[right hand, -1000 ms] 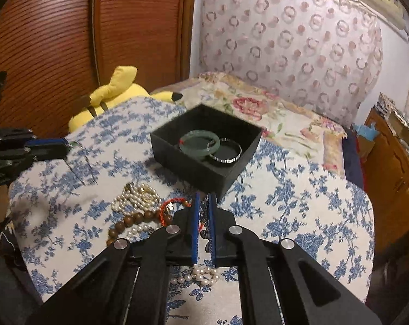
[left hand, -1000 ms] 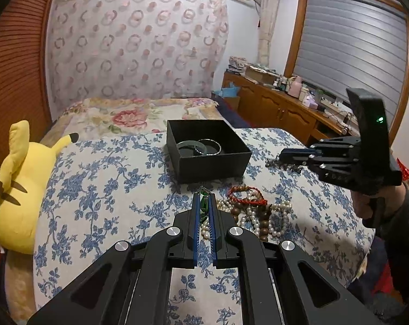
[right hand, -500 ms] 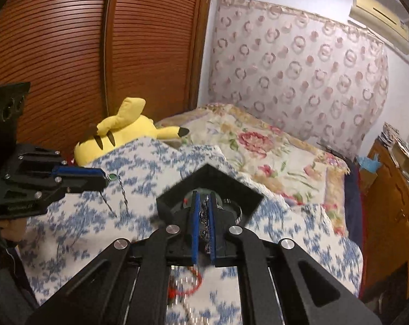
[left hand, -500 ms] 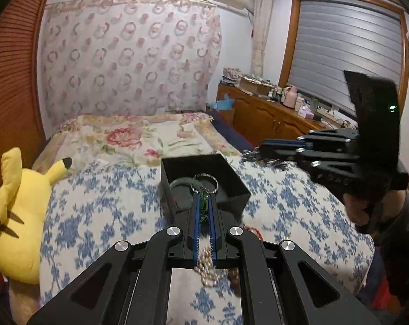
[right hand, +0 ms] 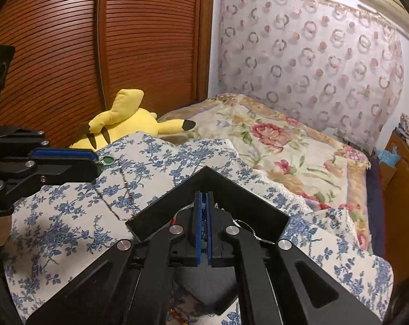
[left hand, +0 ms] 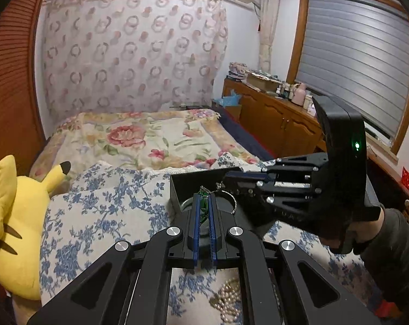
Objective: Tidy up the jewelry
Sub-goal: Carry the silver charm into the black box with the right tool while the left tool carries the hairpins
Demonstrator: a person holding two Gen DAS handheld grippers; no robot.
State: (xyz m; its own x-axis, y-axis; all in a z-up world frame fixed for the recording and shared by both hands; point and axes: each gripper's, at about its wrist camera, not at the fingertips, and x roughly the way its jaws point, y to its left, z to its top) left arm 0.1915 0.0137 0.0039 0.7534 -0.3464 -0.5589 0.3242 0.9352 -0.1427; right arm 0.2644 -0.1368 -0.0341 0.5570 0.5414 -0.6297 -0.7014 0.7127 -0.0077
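Observation:
My left gripper (left hand: 203, 199) is shut on a green pendant (left hand: 203, 208) at the near edge of the black box (left hand: 177, 187). In the right wrist view the left gripper (right hand: 97, 162) comes in from the left. The pendant (right hand: 107, 159) shows at its tip, and a thin chain (right hand: 123, 185) hangs from it over the cloth. My right gripper (right hand: 203, 197) is shut on a dark chain above the box's (right hand: 231, 195) corner. From the left wrist view the right gripper (left hand: 226, 180) reaches in over the box. A silver bangle (left hand: 233, 201) lies inside the box.
A pile of pearls (left hand: 229, 303) lies on the blue-flowered cloth (left hand: 96, 211) under my left gripper. A yellow plush toy (left hand: 17, 211) sits at the left edge. Behind are the floral bedspread (right hand: 272, 140), a wooden wardrobe door (right hand: 123, 40) and a low cabinet (left hand: 272, 119).
Both grippers have moved forward from the jewelry pile to the black box. The right gripper has swung in close to the left one's tips. Both stay shut.

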